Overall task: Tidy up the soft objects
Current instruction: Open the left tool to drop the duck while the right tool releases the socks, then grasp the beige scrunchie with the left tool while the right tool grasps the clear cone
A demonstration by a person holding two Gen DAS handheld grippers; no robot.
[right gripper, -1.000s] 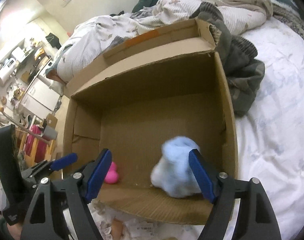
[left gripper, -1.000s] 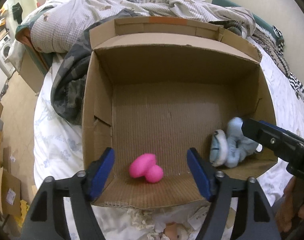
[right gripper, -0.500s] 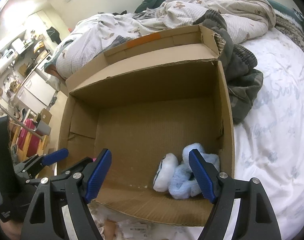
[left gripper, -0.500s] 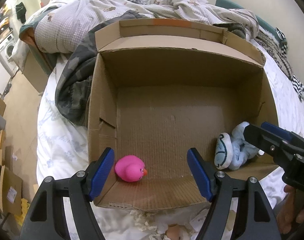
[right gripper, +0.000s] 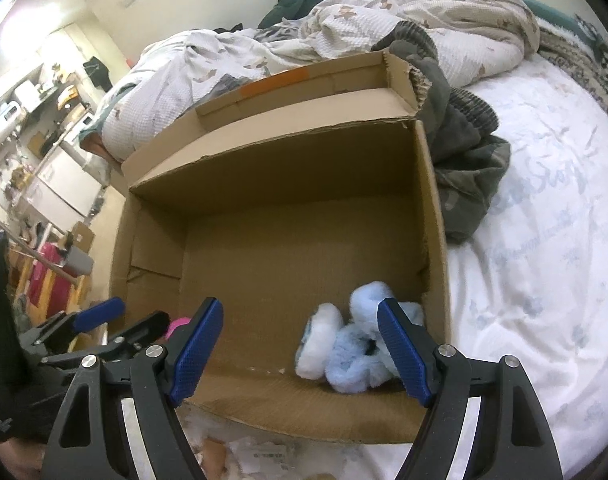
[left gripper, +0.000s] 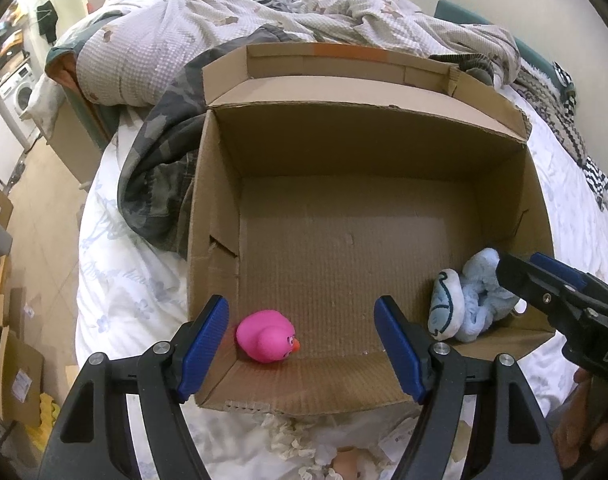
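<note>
Both toys sat in the cardboard box on the bed: pink duck near-left corner, blue plush near-right. Left gripper and right gripper jaws stood open, empty. Duck looked light, squashy, probably slick; body is the spot to pinch.

Black tool, ribbed blue pads

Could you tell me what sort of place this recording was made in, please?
Most likely a bedroom in a lived-in home: the cardboard box sits on a bed with a white printed sheet, a rumpled duvet lies behind it, and a washing machine stands beyond.
</note>
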